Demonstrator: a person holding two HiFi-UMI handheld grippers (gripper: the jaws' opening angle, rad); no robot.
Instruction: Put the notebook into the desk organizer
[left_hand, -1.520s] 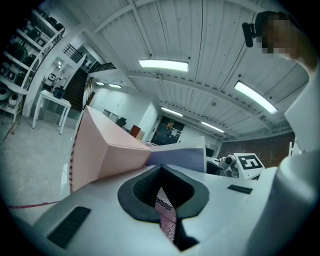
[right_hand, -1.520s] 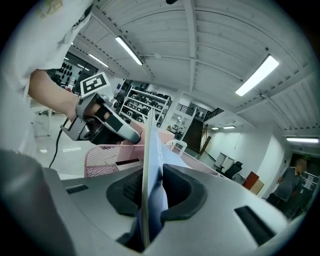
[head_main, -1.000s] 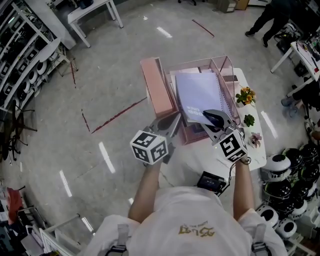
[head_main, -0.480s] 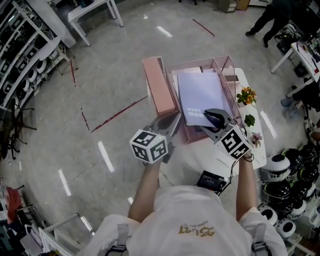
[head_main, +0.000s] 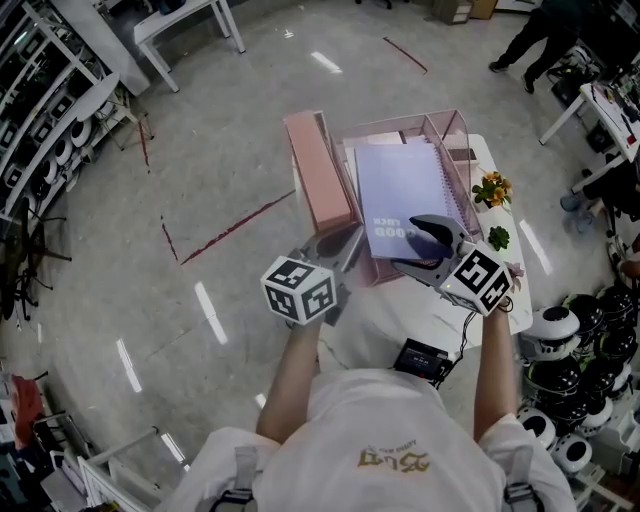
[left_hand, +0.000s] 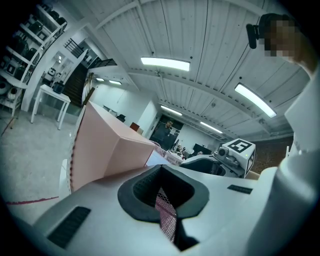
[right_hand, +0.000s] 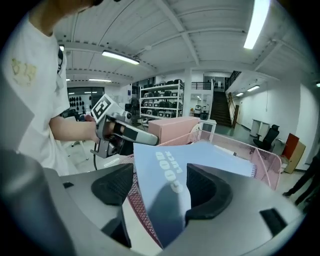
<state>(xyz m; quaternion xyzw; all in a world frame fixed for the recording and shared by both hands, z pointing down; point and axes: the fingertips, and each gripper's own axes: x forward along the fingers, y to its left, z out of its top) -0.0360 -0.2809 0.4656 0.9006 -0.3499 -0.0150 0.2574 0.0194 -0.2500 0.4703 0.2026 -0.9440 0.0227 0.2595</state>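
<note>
A lavender spiral notebook (head_main: 405, 190) lies slanted across the pink mesh desk organizer (head_main: 447, 124) on the white table (head_main: 500, 300). Its near edge (right_hand: 165, 170) sits between the jaws of my right gripper (head_main: 425, 247), which are opening; the pads no longer press on the cover. In the right gripper view, that gripper (right_hand: 160, 190) straddles the notebook's printed corner. My left gripper (head_main: 343, 247) is at the organizer's near left corner. In its own view, the left gripper (left_hand: 162, 197) is shut on a strip of pink mesh (left_hand: 167, 222).
A tall pink box section (head_main: 318, 170) stands at the organizer's left side. Small flowers and plants (head_main: 492, 192) line the table's right edge. A black device (head_main: 425, 360) lies near me. Helmets (head_main: 590, 350) crowd the floor at right. A person (head_main: 530, 40) walks at the far right.
The right gripper's jaws have spread apart and the gripper has drawn back slightly to the right. The notebook stays on the organizer. The left gripper has not moved.
</note>
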